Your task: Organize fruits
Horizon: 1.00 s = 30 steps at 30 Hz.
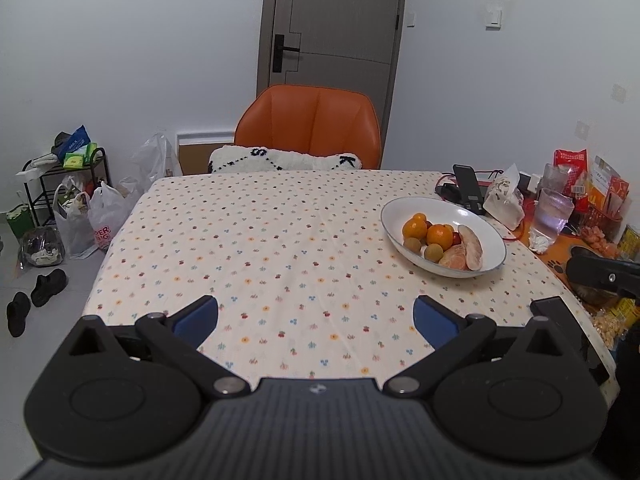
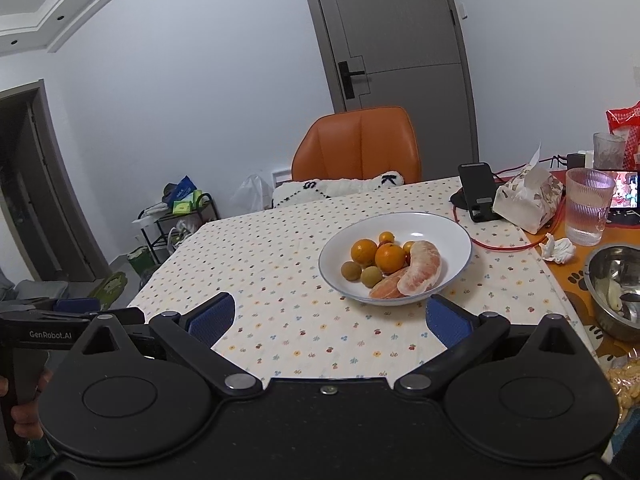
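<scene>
A white oval bowl stands on the right half of the dotted tablecloth. It holds oranges, small brown-green fruits, peeled citrus segments and small red fruits. My left gripper is open over bare cloth, left of and nearer than the bowl, with nothing between its blue pads. My right gripper is open too, just in front of the bowl's near rim, empty. The left gripper's side shows at the right wrist view's left edge, held by a hand.
An orange chair with a white cushion stands at the table's far side. Right of the bowl are a phone stand, a tissue pack, a ribbed glass, a red cable, a steel bowl and snack packets. Bags and shoes lie on the floor at left.
</scene>
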Each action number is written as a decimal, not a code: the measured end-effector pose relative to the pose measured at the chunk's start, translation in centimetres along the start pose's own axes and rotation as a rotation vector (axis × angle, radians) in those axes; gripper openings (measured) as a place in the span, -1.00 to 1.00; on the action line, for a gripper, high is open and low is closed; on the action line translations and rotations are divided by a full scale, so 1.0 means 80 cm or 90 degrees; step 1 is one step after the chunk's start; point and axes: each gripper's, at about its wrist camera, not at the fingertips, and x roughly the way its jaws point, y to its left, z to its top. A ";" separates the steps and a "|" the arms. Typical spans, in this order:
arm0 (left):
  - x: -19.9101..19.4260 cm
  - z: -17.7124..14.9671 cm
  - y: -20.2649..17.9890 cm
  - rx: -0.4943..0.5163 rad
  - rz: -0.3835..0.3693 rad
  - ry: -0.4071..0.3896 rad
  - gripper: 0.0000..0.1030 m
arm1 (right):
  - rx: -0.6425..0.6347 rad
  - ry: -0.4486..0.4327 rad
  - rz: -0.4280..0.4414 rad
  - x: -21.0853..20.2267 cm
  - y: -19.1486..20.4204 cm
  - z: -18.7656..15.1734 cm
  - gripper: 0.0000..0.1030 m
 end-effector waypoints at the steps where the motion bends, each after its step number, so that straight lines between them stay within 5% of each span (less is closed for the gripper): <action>1: -0.003 -0.003 0.000 -0.001 0.001 -0.001 1.00 | 0.001 0.001 0.002 -0.001 0.000 -0.001 1.00; 30: -0.037 -0.020 0.014 -0.005 0.017 -0.022 1.00 | -0.028 0.009 0.018 -0.009 0.028 -0.013 1.00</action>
